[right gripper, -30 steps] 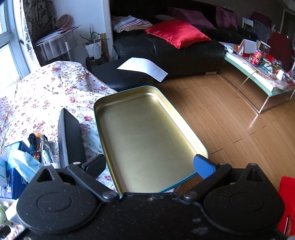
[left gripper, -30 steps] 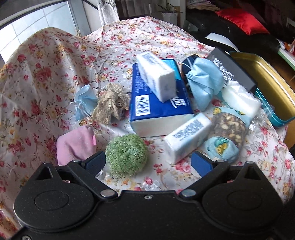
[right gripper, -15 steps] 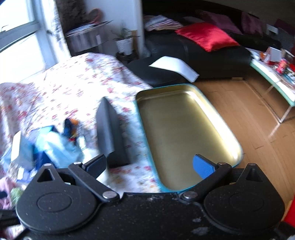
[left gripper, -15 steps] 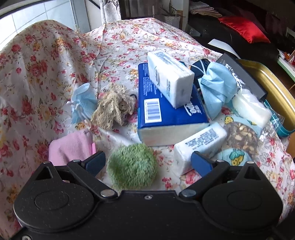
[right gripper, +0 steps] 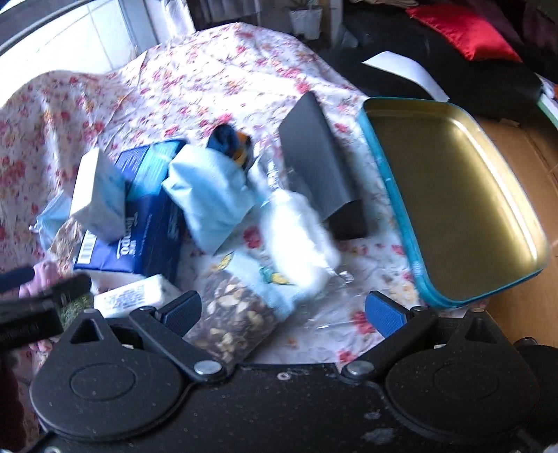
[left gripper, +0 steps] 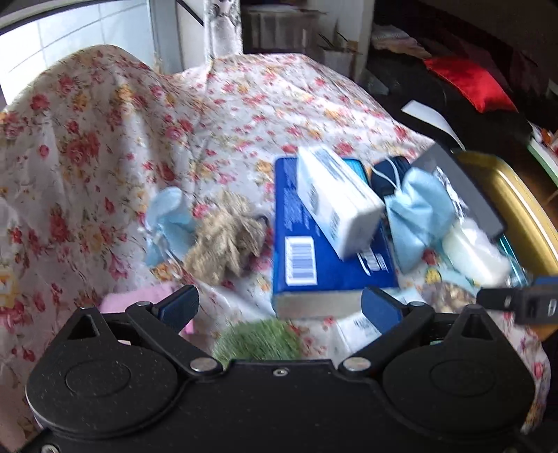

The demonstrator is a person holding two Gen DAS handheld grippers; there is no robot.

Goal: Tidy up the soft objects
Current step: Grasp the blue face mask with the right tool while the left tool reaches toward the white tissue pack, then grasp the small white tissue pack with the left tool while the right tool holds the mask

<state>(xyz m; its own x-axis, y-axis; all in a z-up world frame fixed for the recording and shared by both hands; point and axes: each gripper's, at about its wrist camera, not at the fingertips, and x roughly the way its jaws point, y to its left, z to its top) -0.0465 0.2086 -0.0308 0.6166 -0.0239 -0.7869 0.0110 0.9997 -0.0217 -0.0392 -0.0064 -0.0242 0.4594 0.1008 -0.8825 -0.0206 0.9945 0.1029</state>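
Soft things lie piled on a floral cloth [left gripper: 244, 115]. My left gripper [left gripper: 279, 308] is open and empty above a green scrubber ball [left gripper: 258, 339], with a blue tissue pack [left gripper: 321, 258] and a white tissue packet [left gripper: 338, 202] just beyond. A beige crochet piece [left gripper: 223, 244], a pink cloth [left gripper: 139, 296] and a blue face mask [left gripper: 422, 216] lie around. My right gripper [right gripper: 284, 310] is open and empty over a patterned pouch [right gripper: 237, 313] and a white bag of cotton [right gripper: 300, 240]. The gold tin tray [right gripper: 453, 195] is empty at the right.
A black folded case [right gripper: 321, 174] stands between the pile and the tray. The tray overhangs the cloth's right edge above a wooden floor [right gripper: 523, 146]. A black sofa with a red cushion [right gripper: 464, 28] is behind. The left gripper's body [right gripper: 31, 310] shows at the left of the right wrist view.
My right gripper has swung left from over the tray to over the pile. My left gripper has moved forward, so the green ball now sits low between its fingers.
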